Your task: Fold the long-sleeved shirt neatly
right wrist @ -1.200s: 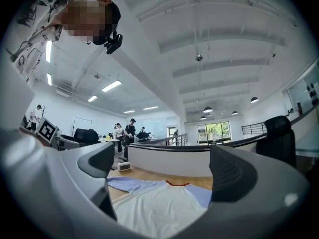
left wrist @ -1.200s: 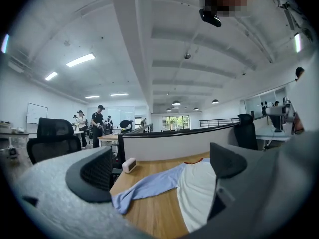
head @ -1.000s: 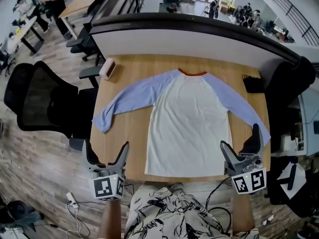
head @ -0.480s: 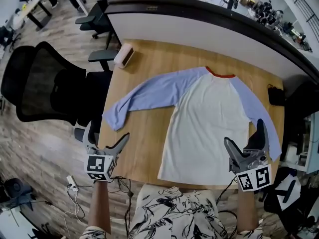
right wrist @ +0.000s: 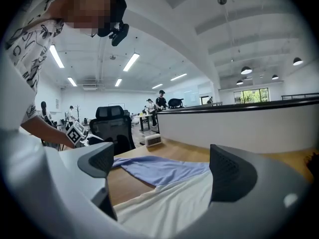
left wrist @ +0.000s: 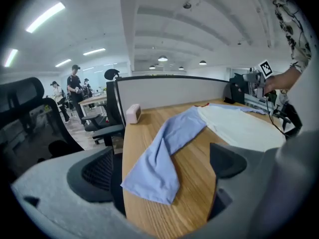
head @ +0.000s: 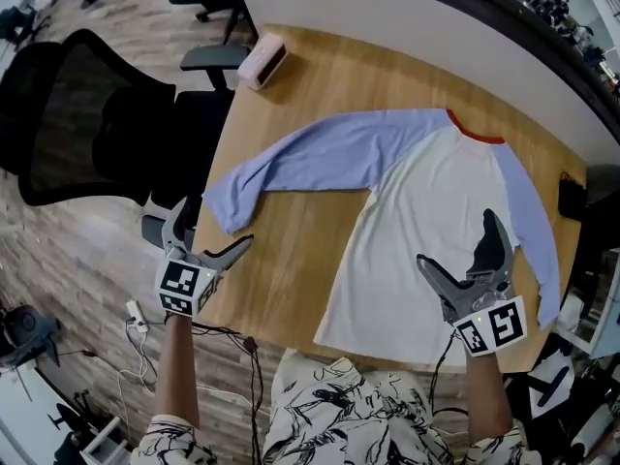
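Observation:
A long-sleeved shirt point(head: 426, 211) lies flat on the wooden table point(head: 281, 260), white body, light blue sleeves, red collar at the far side. Its left sleeve point(head: 291, 168) stretches toward the table's left edge, cuff bent back near the corner point(left wrist: 152, 173). My left gripper point(head: 206, 233) hangs open just off the table's left edge, a little short of that cuff, holding nothing. My right gripper point(head: 457, 250) stands open above the shirt's lower right part, empty. The right gripper view looks across the white body point(right wrist: 169, 205) to the blue sleeve point(right wrist: 159, 171).
A small pale box point(head: 262, 61) sits at the table's far left corner. A black office chair point(head: 87, 124) stands left of the table, close to my left gripper. A dark object point(head: 572, 197) lies at the right edge. A partition wall point(head: 407, 17) backs the table. Cables point(head: 208, 332) trail below.
The head view has swung left and tilted. My left gripper has moved up and outward toward the left cuff. My right gripper has shifted inward over the shirt's hem area.

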Tool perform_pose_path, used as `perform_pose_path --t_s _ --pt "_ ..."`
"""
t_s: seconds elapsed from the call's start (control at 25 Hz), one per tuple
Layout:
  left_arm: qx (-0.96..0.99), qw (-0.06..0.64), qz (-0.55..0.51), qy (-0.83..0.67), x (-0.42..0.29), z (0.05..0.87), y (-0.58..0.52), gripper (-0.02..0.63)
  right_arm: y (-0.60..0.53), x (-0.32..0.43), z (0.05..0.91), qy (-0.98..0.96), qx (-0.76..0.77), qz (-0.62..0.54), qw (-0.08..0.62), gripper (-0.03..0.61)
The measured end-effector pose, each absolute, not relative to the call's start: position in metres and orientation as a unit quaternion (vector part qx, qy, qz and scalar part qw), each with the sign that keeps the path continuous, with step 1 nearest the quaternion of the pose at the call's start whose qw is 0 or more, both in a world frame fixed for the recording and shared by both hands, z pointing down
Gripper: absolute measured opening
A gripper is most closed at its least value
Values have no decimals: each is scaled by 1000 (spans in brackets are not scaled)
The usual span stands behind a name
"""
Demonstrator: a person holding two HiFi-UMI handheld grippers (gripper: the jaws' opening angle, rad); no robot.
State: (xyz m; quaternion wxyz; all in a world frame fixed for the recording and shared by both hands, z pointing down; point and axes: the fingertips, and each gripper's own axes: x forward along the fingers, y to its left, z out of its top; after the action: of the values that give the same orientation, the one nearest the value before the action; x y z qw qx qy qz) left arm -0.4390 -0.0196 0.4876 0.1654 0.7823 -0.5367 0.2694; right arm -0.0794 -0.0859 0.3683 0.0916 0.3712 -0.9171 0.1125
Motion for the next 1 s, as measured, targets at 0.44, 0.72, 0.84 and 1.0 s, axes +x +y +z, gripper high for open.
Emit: perform_pose_path --t_s 0.44,0.72,0.84,1.0 --pt "799 251 281 -469 -475 579 -23 529 -82 -139 425 -921 331 156 134 594" --pt "800 257 271 -469 -489 591 -25 322 -80 -152 437 -919 328 164 144 594" --pt "796 229 293 -478 -497 594 -25 263 -79 -154 442 -917 331 167 147 594" --pt "782 212 326 -487 -502 596 -24 74 -80 -155 444 -915 335 169 147 594"
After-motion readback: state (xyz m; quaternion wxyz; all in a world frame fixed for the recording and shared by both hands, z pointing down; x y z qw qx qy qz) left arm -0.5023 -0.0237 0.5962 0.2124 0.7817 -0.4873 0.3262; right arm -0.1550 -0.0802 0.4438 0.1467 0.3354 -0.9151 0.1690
